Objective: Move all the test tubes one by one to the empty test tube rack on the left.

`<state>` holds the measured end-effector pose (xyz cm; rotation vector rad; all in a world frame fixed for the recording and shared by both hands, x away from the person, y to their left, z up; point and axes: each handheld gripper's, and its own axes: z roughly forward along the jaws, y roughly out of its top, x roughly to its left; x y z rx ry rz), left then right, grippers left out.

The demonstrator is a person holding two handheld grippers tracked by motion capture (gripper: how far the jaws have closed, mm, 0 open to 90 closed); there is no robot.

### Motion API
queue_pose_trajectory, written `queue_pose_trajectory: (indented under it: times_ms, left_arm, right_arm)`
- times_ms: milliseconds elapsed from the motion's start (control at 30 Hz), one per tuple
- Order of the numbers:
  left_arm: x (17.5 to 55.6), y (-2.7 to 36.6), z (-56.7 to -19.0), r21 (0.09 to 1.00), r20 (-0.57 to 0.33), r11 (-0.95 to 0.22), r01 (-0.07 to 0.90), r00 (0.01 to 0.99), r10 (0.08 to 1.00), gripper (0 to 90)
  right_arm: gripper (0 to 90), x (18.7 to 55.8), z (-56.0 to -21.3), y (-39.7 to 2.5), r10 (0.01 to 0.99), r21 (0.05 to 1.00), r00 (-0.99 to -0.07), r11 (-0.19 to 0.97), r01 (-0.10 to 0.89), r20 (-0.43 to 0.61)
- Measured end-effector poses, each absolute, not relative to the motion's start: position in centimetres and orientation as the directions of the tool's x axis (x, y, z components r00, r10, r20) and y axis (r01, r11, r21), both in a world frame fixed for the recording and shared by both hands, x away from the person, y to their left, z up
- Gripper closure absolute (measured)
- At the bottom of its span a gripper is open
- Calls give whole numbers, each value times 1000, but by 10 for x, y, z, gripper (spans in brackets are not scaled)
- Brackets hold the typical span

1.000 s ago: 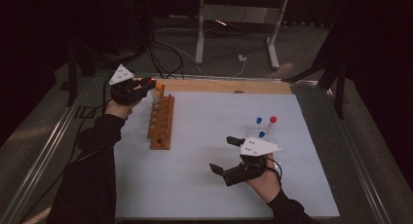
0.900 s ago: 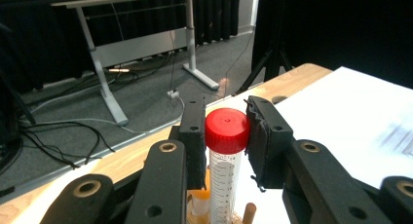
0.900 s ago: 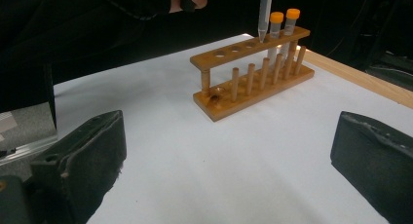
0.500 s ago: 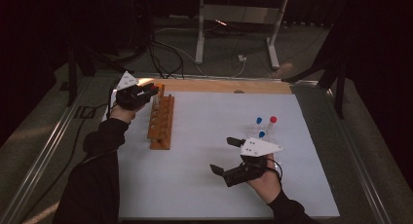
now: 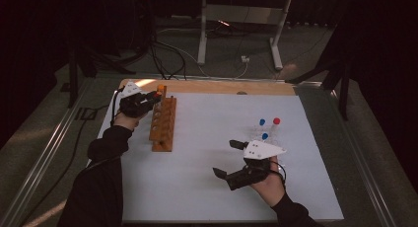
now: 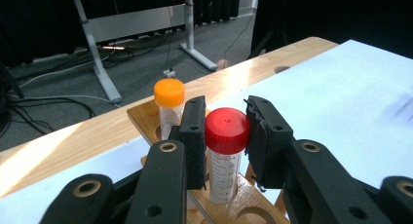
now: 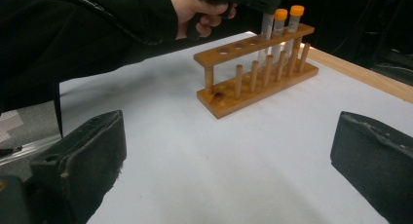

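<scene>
Here left gripper (image 6: 226, 136) clamps red-capped tube (image 6: 226, 156) in rack (image 5: 163, 124) at far table edge.

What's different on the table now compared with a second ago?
The left gripper has moved from beside the wooden rack to over its far end, and its jaws now flank the red-capped tube, which stands in a rack hole next to an orange-capped tube. The right gripper, open, has stayed in place, as have the rack and the loose tubes.
</scene>
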<state>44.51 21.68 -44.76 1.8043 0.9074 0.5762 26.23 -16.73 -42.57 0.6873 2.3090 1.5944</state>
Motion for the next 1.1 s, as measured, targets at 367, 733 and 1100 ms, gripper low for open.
queue_pose_trajectory:
  times_ms: [367, 733, 1100]
  left_arm:
    - [443, 218, -453, 923, -18, -218, 318, 599, 800, 713]
    - [438, 220, -447, 910, -49, -228, 347, 635, 771, 487]
    - [404, 223, -416, 927, -71, -207, 313, 689, 722, 89]
  right_arm:
    - [0, 262, -425, -168, 510, 928, -858, 287, 237, 62]
    - [0, 262, -422, -170, 491, 943, -869, 258, 211, 61]
    - [0, 261, -402, -179, 465, 959, -884, 224, 171, 49]
